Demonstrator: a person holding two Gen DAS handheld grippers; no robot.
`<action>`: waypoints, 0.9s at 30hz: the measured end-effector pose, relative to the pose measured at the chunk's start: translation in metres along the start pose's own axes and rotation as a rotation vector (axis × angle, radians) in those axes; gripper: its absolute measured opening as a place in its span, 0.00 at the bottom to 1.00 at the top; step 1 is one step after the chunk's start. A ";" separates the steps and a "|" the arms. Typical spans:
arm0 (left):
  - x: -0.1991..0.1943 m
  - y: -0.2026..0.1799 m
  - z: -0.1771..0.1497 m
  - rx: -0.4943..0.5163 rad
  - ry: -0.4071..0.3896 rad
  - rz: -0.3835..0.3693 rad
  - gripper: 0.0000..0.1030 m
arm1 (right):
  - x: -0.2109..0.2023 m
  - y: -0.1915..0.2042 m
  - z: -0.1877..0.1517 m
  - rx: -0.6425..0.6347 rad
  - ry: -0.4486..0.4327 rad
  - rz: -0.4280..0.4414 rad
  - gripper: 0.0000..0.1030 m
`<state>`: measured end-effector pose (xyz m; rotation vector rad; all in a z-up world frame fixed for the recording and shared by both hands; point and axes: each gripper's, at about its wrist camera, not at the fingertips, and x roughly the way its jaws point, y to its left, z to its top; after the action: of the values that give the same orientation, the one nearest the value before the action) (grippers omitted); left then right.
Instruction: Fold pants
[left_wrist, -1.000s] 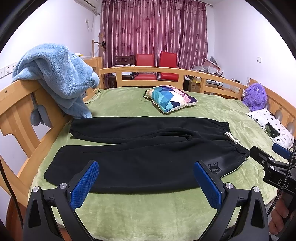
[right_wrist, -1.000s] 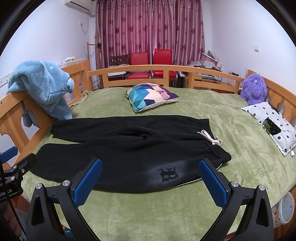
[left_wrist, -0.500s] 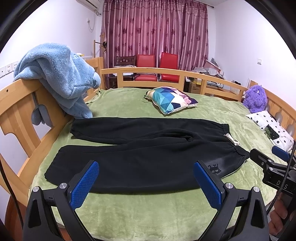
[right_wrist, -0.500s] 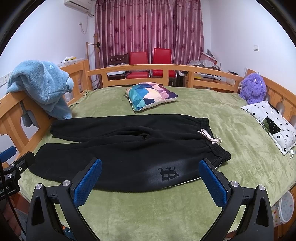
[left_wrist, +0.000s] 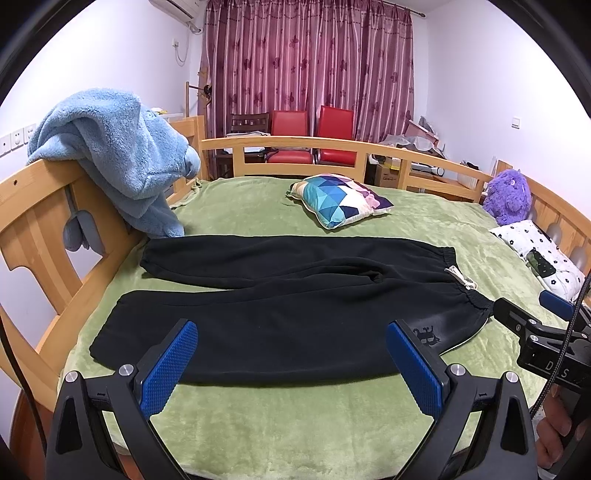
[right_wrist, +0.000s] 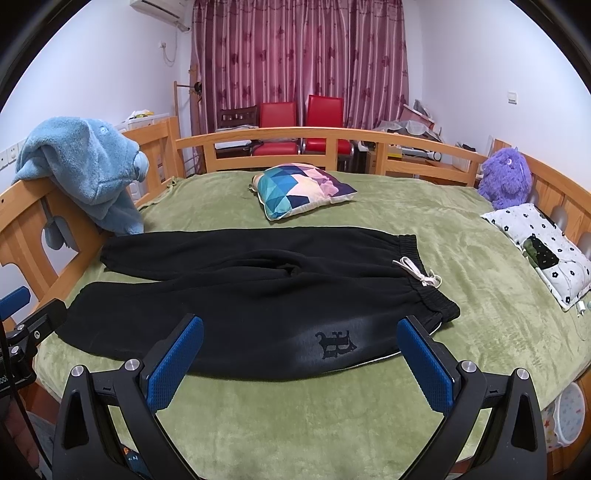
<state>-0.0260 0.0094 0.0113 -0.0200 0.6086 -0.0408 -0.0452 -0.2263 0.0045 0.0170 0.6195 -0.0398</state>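
Pants (right_wrist: 258, 295): black, spread flat across green bed cover (right_wrist: 332, 417); both legs side by side, waistband toward the right.
Folds done: none visible.
Left gripper (left_wrist: 291, 363): jaws wide apart, nothing held, above the near edge by the cuffs.
Right gripper (right_wrist: 301, 360): jaws wide apart, nothing held, near the waistband end.
Remaining: judged the whole fold, leg over leg first.

Both wrist views are evenly and brightly lit by soft indoor light, the white walls carrying a faint violet cast. Shadows are weak, only a thin dark line under the near edge of the black pants (left_wrist: 280, 314). Focus is sharp throughout, no motion blur. Fisheye distortion bows the wooden bed rail (right_wrist: 325, 134), and black vignette fills the corners.
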 end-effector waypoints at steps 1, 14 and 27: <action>0.000 0.000 0.000 0.000 0.000 -0.001 1.00 | 0.000 0.000 0.000 0.000 0.000 0.001 1.00; -0.001 0.001 0.001 -0.002 -0.002 -0.001 1.00 | 0.000 -0.001 -0.001 0.004 0.009 -0.003 1.00; -0.007 0.008 0.005 -0.011 -0.013 -0.003 1.00 | 0.002 -0.004 -0.007 0.005 0.039 -0.024 1.00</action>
<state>-0.0285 0.0178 0.0190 -0.0321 0.5962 -0.0397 -0.0476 -0.2302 -0.0020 0.0150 0.6591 -0.0646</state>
